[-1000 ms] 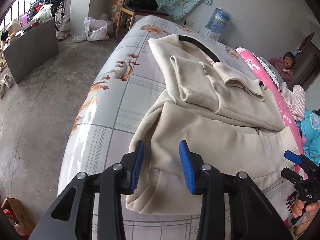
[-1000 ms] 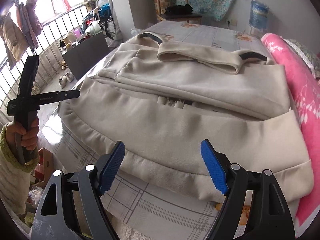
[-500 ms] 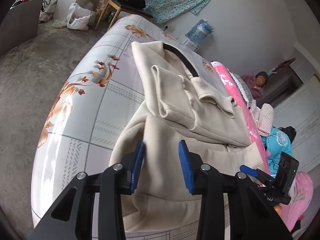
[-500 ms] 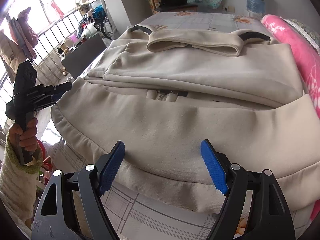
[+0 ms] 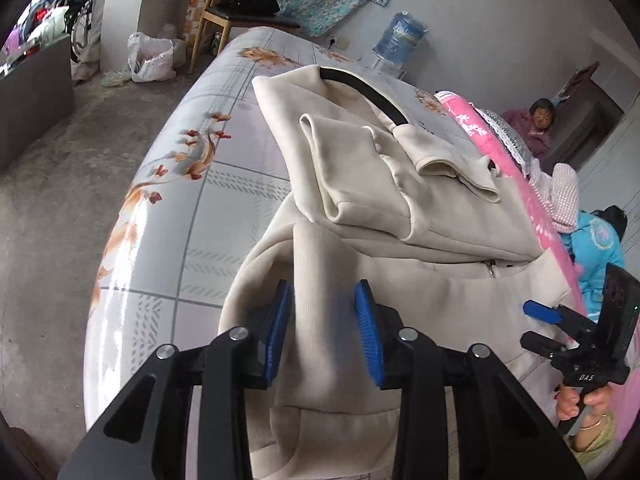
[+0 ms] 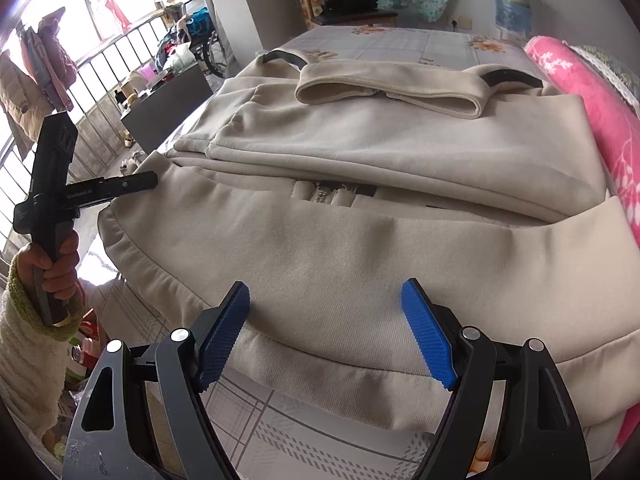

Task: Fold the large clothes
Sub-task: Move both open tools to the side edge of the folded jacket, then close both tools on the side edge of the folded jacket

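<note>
Floral-print bed (image 5: 192,216) in a bare grey room, cream jacket (image 6: 360,248) spread across it with sleeves folded in, left gripper (image 5: 324,328) jaws partly open astride a raised hem fold, right gripper (image 6: 326,332) jaws wide over the hem, gripping nothing.

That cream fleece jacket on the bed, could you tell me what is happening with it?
A person is folding the cream fleece jacket on the floral-sheeted bed. The left hand-held gripper straddles a raised fold at the hem's corner, not yet closed. The right hand-held gripper hangs open over the hem.
</note>
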Demonstrator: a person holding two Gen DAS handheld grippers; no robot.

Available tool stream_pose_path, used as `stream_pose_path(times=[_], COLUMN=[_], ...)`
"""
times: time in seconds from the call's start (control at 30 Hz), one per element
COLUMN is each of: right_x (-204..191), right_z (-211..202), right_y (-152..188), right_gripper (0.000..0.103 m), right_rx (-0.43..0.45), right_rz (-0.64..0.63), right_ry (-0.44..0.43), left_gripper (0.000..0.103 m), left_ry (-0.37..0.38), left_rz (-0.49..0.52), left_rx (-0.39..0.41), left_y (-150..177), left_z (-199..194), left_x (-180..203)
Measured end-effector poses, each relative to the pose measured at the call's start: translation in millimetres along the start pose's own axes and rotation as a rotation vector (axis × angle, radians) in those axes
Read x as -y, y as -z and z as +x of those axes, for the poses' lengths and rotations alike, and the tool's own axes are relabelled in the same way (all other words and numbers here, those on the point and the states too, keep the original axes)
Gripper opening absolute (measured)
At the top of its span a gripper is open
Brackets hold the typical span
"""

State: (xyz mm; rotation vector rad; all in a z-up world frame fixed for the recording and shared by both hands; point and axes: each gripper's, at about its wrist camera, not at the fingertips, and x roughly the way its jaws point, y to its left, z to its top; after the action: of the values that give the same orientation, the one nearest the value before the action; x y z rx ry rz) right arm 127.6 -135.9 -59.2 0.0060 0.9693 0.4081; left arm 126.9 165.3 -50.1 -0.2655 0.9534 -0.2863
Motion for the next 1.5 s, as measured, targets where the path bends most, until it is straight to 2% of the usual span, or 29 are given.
stream_pose_path(times=[0.13,0.27,0.37,0.53,0.6,0.83,0.97,1.13,1.27,1.33,1.37,1.5], right_x=[0.8,1.7,6.0,34.0,51.5,116.3,138.7,144.4,154.3,159.5,158.6,143.2], right_z=[-0.5,-2.6,-8.8,-37.3,-51.3,-83.6,-83.5,-79.7,-70.3,-61.7,-59.5,-68.6], right_y=[0.4,1.3,4.1,15.0,18.6,17.8,11.4,-2.7,-10.2,-9.0,-6.7,-1.2], right_gripper=[0.075,0.075,0.075,0.074,0.070,0.052,0.037,0.035,0.033,0.026,0.022,0.020], right_rx=[0.004,0.007,0.010,0.044,0.062,0.099,0.099,0.119,0.102,0.065,0.048,0.052], right_rz=[-0.001,0.005,0.014,0.047,0.069,0.161,0.189,0.143,0.142,0.150,0.148,0.098], right_ry=[0.002,0.006,0.019,0.092,0.140,0.268,0.266,0.336,0.344,0.330,0.326,0.324], left_gripper=[0.031,0.031,0.030,0.030,0.030,0.030,0.030,0.030,0.030,0.030,0.030,0.030], left_ry=[-0.054,-0.227,-0.302,-0.391,-0.418,-0.441,-0.449,-0.464,-0.470,-0.468,-0.467,-0.465], left_rz=[0.106,0.199,0.223,0.275,0.297,0.288,0.288,0.303,0.310,0.306,0.304,0.304], left_rx=[0.025,0.017,0.023,0.046,0.054,0.064,0.067,0.068,0.066,0.066,0.065,0.064], left_y=[7.9,15.6,20.3,28.4,30.4,32.6,33.2,33.5,32.4,32.2,31.7,31.3], left_z=[-6.6,0.9,4.9,8.1,8.4,7.6,8.6,9.9,11.3,11.5,11.8,12.1], left_x=[25.7,45.1,50.8,57.5,60.6,63.2,65.1,67.1,68.1,68.0,68.0,67.6])
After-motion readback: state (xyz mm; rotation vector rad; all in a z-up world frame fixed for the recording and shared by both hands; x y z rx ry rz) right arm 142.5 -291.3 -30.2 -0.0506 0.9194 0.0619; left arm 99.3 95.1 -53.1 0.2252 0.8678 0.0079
